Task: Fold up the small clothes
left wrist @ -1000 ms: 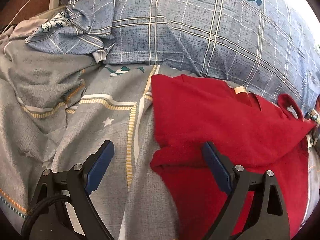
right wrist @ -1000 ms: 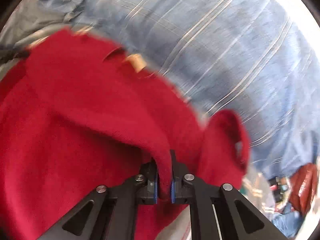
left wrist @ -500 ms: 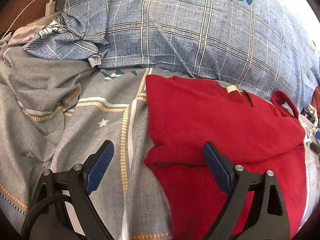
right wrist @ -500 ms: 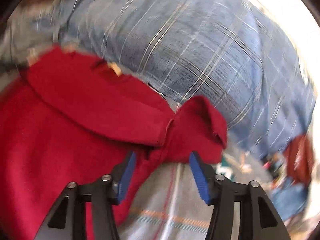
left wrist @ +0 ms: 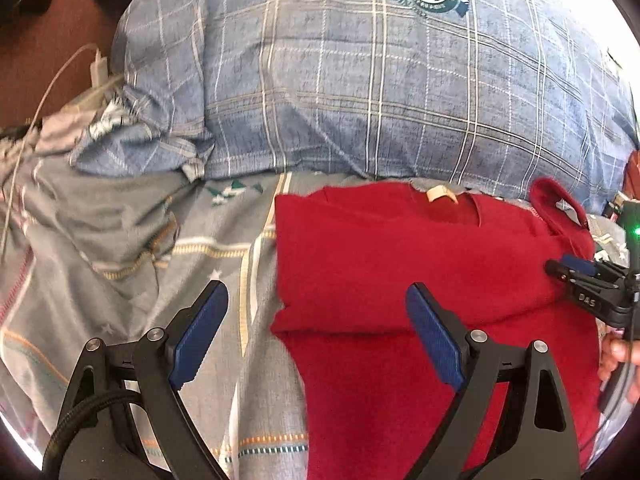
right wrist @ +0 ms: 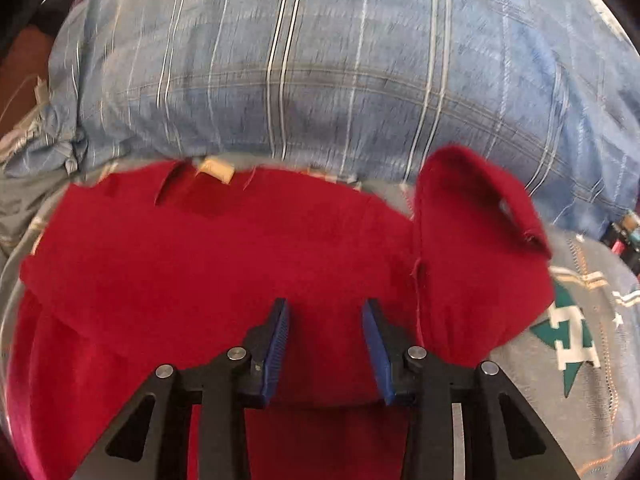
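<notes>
A small red shirt [left wrist: 400, 272] lies on the grey patterned bed sheet [left wrist: 140, 248], its upper part folded down over the body, a tan neck label at the far edge. One short sleeve [right wrist: 472, 240] sticks out at the right. My left gripper [left wrist: 316, 312] is open and empty, low over the shirt's left edge. My right gripper [right wrist: 326, 320] is open and empty, just above the folded layer; it also shows at the right edge of the left wrist view [left wrist: 576, 272].
A large blue plaid pillow [left wrist: 380, 92] lies right behind the shirt. A crumpled plaid cloth [left wrist: 132, 140] and a white charger cable [left wrist: 60, 80] lie at the far left. Small items [right wrist: 624, 232] sit at the right edge.
My right gripper let go of the folded red layer, opened, and drew back over the shirt. The shirt settled flat. My left gripper stayed open and shifted slightly.
</notes>
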Demonstrator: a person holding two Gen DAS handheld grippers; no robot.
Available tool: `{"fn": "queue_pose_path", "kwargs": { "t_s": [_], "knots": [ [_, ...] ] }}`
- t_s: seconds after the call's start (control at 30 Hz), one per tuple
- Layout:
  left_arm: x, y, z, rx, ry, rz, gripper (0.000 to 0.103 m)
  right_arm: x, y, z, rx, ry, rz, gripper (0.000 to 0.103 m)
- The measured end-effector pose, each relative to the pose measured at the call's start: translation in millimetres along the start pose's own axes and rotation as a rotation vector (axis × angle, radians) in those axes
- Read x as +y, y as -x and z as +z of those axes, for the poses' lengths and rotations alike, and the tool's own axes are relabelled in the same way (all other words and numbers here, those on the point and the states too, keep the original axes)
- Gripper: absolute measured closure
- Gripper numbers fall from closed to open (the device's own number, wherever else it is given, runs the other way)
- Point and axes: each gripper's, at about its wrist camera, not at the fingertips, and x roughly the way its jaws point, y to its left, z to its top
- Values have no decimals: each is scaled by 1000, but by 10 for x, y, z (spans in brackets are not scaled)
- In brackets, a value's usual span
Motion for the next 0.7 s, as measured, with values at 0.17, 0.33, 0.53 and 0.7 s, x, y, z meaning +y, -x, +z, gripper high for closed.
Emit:
{"fn": "queue_pose_path", "kwargs": {
  "t_s": [0.17,0.33,0.53,0.7],
  "knots": [
    [-59,-78,68,-13,10,-16,12,4,206,27,-26,-50,50,65],
    [-111,-301,22,14,3,-17,12,5,320,31,-60,-48,68,61],
    [-69,-577,-8,64,18,-12,12,96,190,1,-39,-21,53,58],
    [28,-892,-142,197,100,-33,12,78,28,-54,-14,-35,59,57]
  ]
}}
